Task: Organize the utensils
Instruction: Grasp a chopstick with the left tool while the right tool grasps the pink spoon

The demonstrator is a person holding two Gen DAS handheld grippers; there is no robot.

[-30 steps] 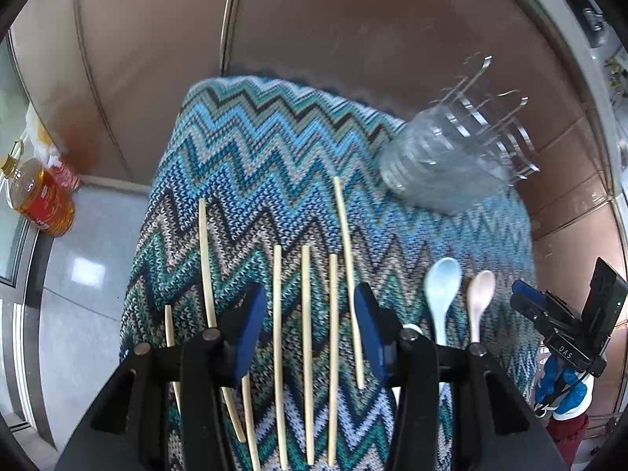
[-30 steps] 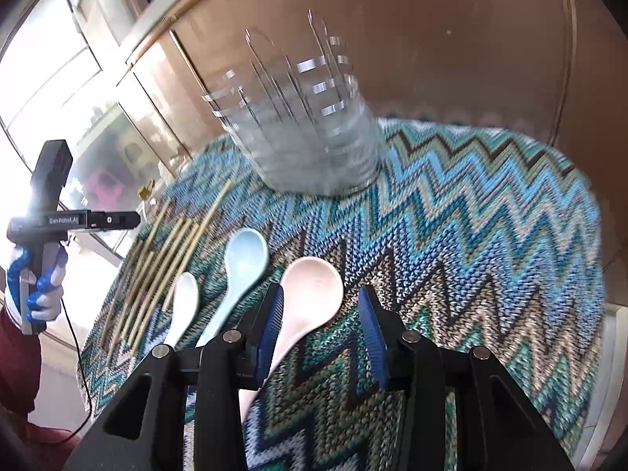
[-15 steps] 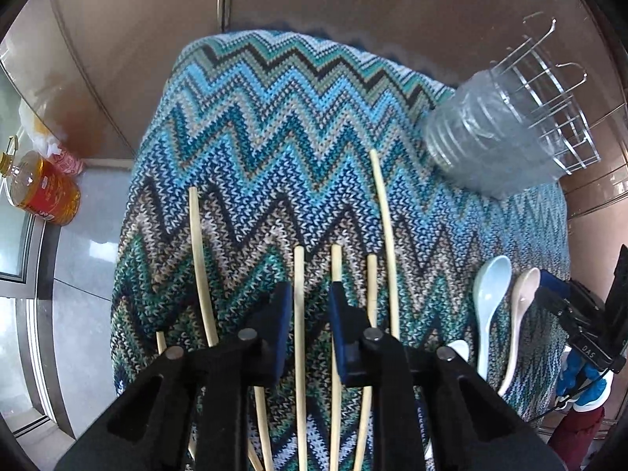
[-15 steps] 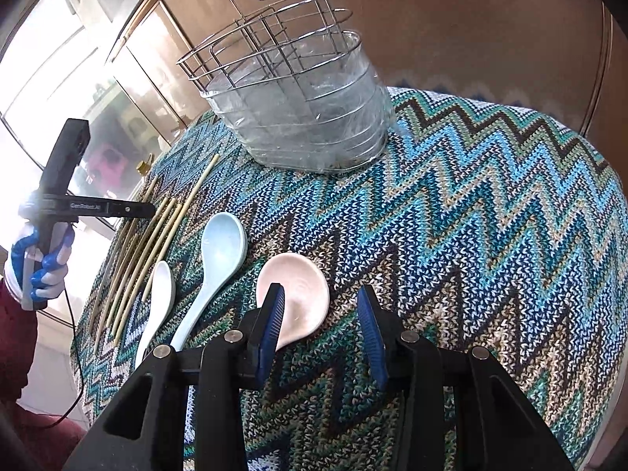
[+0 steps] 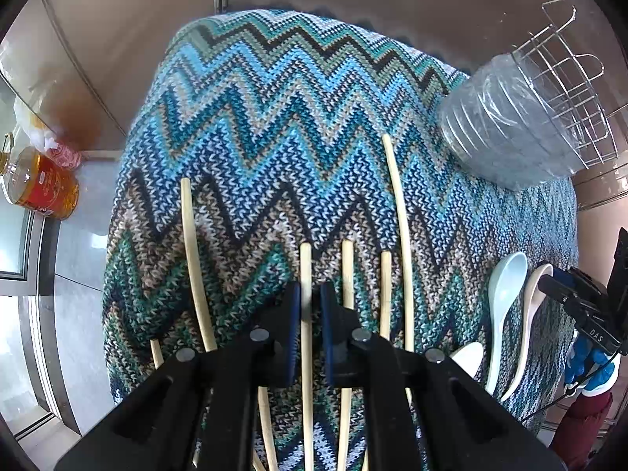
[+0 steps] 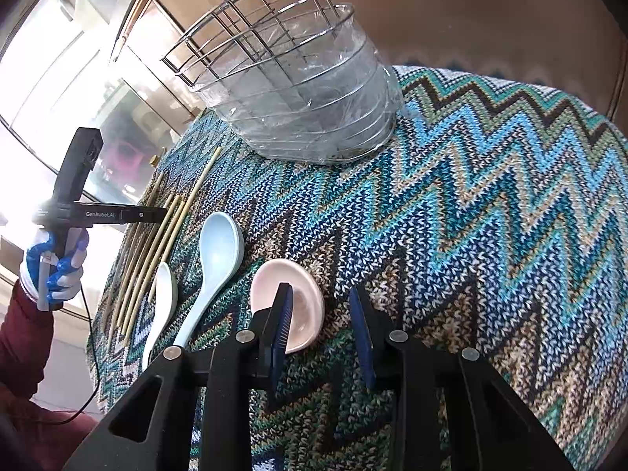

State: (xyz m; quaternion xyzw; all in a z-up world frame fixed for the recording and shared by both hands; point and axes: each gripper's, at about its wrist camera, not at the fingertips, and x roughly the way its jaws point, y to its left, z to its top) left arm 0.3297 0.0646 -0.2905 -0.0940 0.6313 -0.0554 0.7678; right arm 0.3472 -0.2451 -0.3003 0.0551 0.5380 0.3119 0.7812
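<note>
Left hand-held gripper [image 5: 310, 306], spread a second ago, now pinches one chopstick [image 5: 305, 271] lying on the counter [image 5: 274, 117]: grasp made, lift toward wire basket [image 5: 549, 90] likely next. Right hand-held gripper [image 6: 324, 314] spread over pink spoon [image 6: 302, 294].

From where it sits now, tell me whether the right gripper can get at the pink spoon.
Probably yes. The right gripper is open right over the pink spoon, nothing between them. The spoon's bowl sits off to its left finger, so it may need a small shift.
</note>
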